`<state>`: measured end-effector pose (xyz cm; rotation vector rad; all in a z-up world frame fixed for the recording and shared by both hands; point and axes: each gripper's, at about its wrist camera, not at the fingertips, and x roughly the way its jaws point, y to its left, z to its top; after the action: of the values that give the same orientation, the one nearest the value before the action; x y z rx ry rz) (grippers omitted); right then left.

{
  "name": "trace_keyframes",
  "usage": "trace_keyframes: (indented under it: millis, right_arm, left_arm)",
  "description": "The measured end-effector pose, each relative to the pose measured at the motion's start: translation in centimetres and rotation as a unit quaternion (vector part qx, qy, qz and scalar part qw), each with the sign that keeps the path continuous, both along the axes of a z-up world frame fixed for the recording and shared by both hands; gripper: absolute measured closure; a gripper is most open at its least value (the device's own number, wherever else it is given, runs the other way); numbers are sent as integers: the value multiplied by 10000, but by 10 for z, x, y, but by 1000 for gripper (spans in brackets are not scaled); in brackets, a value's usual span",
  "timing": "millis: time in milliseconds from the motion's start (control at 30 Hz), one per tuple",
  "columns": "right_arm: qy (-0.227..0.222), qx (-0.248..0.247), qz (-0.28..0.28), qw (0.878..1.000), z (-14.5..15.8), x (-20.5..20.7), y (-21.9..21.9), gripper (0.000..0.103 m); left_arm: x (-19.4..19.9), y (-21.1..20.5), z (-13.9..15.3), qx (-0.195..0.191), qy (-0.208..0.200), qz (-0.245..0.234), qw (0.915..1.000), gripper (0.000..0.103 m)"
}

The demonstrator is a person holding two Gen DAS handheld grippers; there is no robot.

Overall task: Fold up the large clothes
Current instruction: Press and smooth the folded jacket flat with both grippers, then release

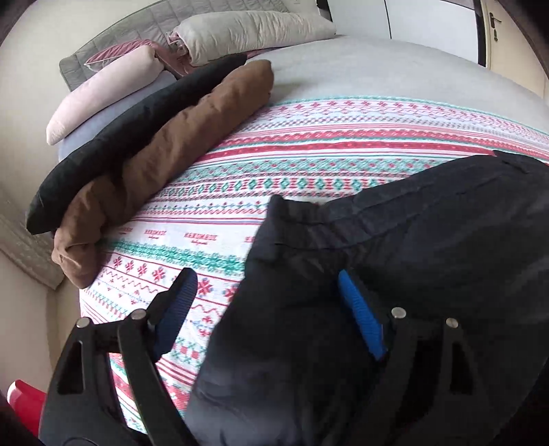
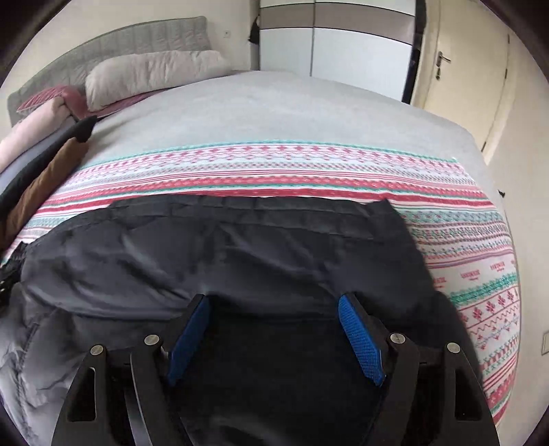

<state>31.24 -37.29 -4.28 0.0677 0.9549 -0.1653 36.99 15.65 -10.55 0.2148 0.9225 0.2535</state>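
A large dark navy garment (image 1: 429, 240) lies spread on the patterned bedspread (image 1: 274, 161); it also shows in the right wrist view (image 2: 240, 247). My left gripper (image 1: 267, 284) is open over the garment's left edge, with its left finger above the bedspread and its right finger above the cloth. My right gripper (image 2: 274, 308) is open above the garment's near part, holding nothing. The garment's near end is hidden under both grippers.
A folded brown garment (image 1: 171, 151) and a folded black one (image 1: 130, 137) lie along the bed's left edge. Pillows (image 1: 254, 31) rest by the grey headboard. A wardrobe (image 2: 343, 44) and a door (image 2: 463, 85) stand beyond the bed.
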Motion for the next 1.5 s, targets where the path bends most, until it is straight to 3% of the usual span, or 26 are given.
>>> trace_keyframes:
  millis: [100,167,233,300,400,467,533,700,800,1000,1200,1367,1500]
  right_arm:
    - [191,-17,-657,9977,-5,-9,-58,25]
    - [160,219,-987,9947,2,-22,-82,25]
    - [-83,143,-995,9949,16,-40,-83,25]
    - [-291,54,-787,9965,32,-55,-65,23]
    - [-419,277,-194,9986,49,-79,-13,23]
    - [-457,377,336,9977,52,-92,32,23]
    - [-408,410,769,9954,46,-104,70,23]
    - [-79,108,1106,9938,12,-134,92,23]
    - [-82,214,758,9969,1,-150,56,22]
    - [-90,432,209,9988,-1,-181,-5,22]
    - [-162,285,-265,9991,28,-218,-18,22]
    - [-465,434,-100,9979,63,-248,-1,22]
    - [-612,435,127,9971,82,-271,27,16]
  left_arm:
    - [0,27,1,151,106,297,9994,18]
    - [-14,27,15,208,-72,305,9993,18]
    - [-33,15,33,226,-323,131,9991,19]
    - [-58,-4,52,-65,-535,-133,9985,19]
    - [-98,-39,70,-927,-736,-588,9912,17]
    - [-121,-67,66,-1373,-700,-924,9837,14]
    - [-137,-89,54,-1504,-510,-1197,9800,14]
    - [-171,-81,17,-1413,-167,-1278,9815,13]
    - [-184,-45,11,-1492,-180,-978,9838,12]
    - [-200,-2,10,-1093,-77,-545,9925,12]
    - [-226,17,32,-1291,24,-8,9916,12]
    - [-251,-11,55,-1266,174,-177,9916,12]
    - [-271,-40,71,-1190,27,-101,9928,3]
